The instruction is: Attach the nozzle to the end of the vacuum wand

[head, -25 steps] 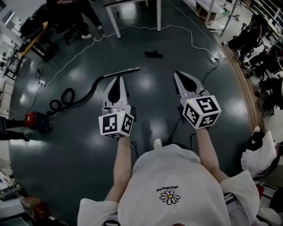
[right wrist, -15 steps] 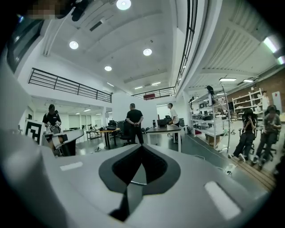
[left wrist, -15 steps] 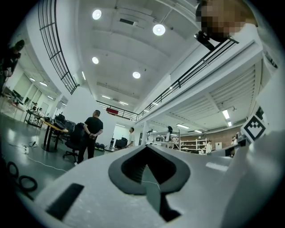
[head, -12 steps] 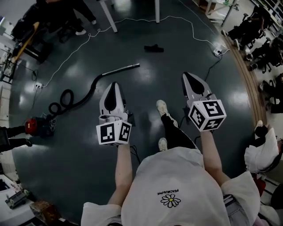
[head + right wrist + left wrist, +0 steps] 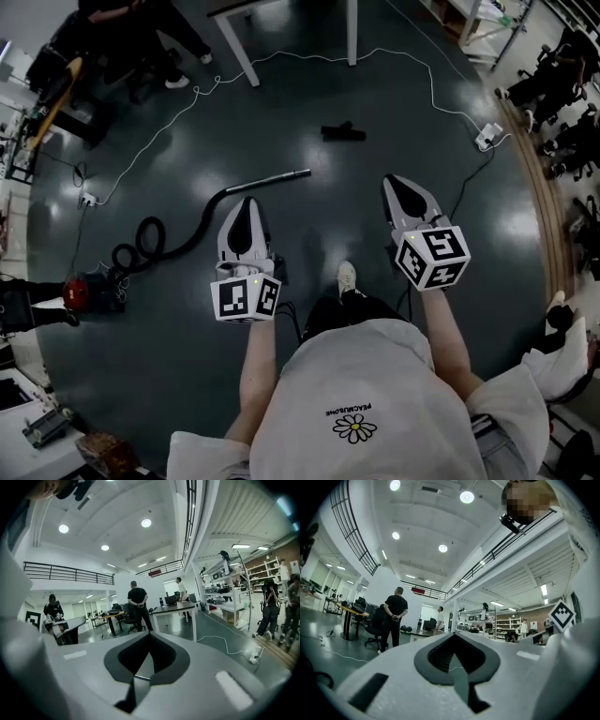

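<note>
In the head view a metal vacuum wand [image 5: 272, 178] lies on the dark floor, joined to a black hose [image 5: 178, 239] that runs left to a red vacuum body [image 5: 84, 289]. A small black nozzle [image 5: 343, 130] lies farther off on the floor, apart from the wand. My left gripper [image 5: 247, 202] is held out in the air, nearer to me than the wand's end, shut and empty. My right gripper [image 5: 395, 182] is at the right, also shut and empty. In both gripper views the jaws meet with nothing between them, at the left gripper [image 5: 452, 637] and the right gripper [image 5: 147, 637].
A white cable [image 5: 412, 66] runs across the floor to a power strip [image 5: 488, 137]. A table's legs [image 5: 239, 52] stand beyond the nozzle. A person in black [image 5: 138, 604] stands by a desk. Chairs and seated people line the right edge [image 5: 562, 103]. My own shoe [image 5: 346, 277] shows below.
The whole view has shifted as I walk: the wand and nozzle now sit lower in the head view than before, nearer to my grippers. Both grippers stay shut.
</note>
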